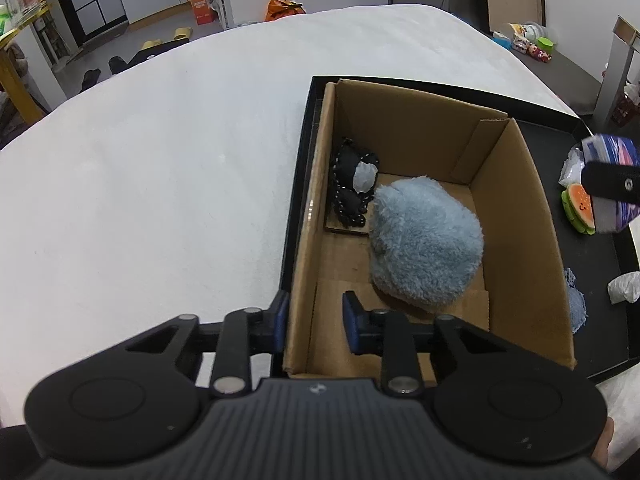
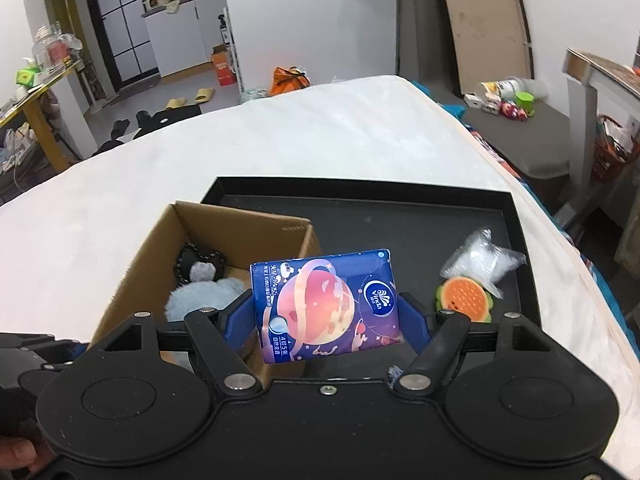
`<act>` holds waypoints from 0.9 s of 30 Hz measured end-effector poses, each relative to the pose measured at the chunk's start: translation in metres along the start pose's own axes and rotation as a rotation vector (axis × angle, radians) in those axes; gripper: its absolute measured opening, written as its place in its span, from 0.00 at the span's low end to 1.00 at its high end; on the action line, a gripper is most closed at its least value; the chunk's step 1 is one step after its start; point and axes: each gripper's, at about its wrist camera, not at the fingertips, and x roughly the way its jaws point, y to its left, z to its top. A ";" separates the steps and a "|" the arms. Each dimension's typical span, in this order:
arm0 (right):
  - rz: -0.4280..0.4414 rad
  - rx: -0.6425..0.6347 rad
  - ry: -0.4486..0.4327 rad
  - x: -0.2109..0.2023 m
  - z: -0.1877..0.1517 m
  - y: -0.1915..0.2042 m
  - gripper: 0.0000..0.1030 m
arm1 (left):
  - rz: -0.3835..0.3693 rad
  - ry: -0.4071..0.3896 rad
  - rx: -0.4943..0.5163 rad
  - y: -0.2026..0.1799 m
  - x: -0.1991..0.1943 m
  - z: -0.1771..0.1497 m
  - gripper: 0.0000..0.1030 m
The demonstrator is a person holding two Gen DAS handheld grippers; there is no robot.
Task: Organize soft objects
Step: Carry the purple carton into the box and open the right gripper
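A cardboard box stands in a black tray on a white bed. Inside it lie a fluffy blue plush and a black-and-white soft toy. My left gripper straddles the box's left wall, one finger outside and one inside; the jaws stand apart. My right gripper is shut on a blue tissue pack and holds it above the tray, just right of the box. A watermelon-slice toy and a clear plastic bag lie on the tray.
A blue cloth and a white crumpled piece lie on the tray's right side. The white bed spreads left and beyond. Floor clutter, slippers and shelves stand far behind. A grey bench with toys is at right.
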 end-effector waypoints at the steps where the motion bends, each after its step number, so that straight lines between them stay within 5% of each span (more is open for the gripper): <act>1: 0.005 -0.005 -0.003 0.000 0.002 0.003 0.70 | 0.001 -0.001 -0.002 0.001 0.000 0.000 0.19; 3: 0.007 -0.017 -0.007 0.001 0.005 0.009 0.70 | 0.001 -0.003 -0.011 0.005 0.001 0.000 0.10; 27: 0.041 -0.152 -0.030 0.026 0.035 0.072 0.73 | -0.081 0.012 -0.085 0.029 0.004 -0.001 0.10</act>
